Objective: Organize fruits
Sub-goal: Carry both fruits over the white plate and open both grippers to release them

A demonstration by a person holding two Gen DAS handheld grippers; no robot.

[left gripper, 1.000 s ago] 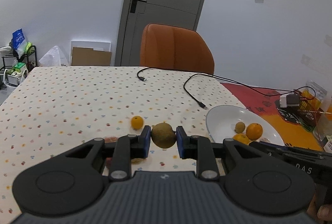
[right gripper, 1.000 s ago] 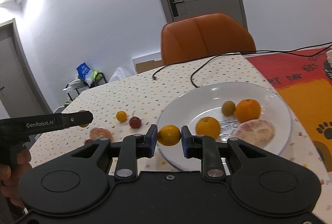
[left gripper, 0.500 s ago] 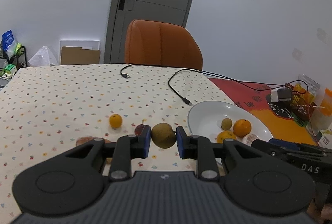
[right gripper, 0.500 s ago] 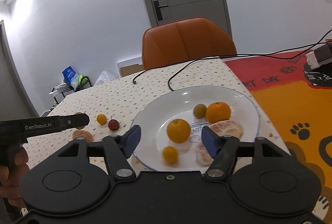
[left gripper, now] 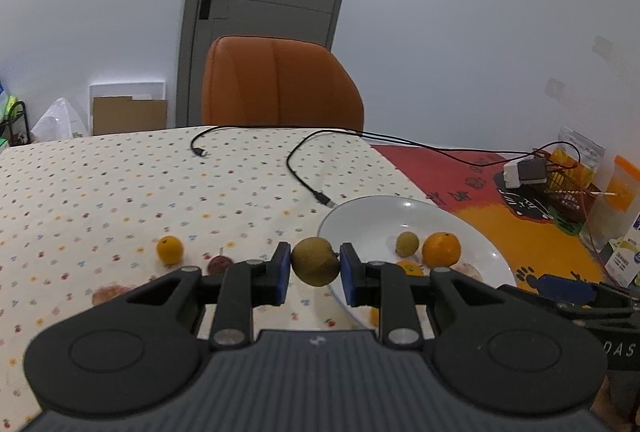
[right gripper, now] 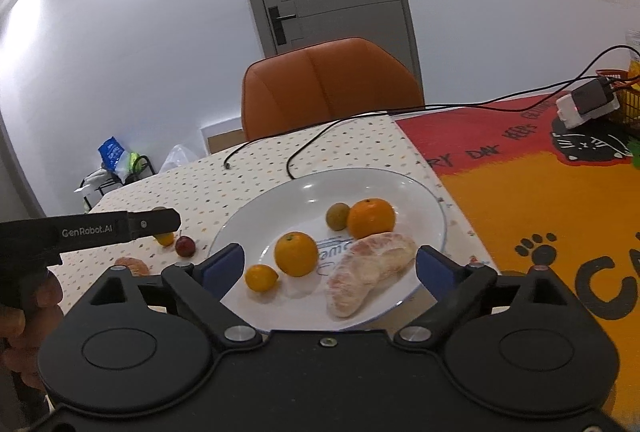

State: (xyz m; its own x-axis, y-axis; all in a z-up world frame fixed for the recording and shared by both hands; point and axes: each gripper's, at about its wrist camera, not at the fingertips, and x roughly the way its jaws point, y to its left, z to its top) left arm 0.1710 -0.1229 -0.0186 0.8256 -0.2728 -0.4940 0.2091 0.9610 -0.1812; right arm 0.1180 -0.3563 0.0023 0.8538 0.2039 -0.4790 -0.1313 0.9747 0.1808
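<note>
Two hand-held grippers: left hand-held gripper (left gripper: 315, 267) clamps a brownish-green fruit (left gripper: 315, 266), right hand-held gripper (right gripper: 328, 264) gapes wide, empty, above the plate (right gripper: 400, 184).

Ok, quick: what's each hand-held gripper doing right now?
Left hand-held gripper: closed on the brownish-green fruit.
Right hand-held gripper: open, empty, over the plate.

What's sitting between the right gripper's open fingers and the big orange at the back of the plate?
In the right wrist view: a smaller orange and a peeled citrus piece.

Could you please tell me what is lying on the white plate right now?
The white plate holds two oranges, a kumquat, a small green fruit and peeled pomelo; its near rim is hidden.
</note>
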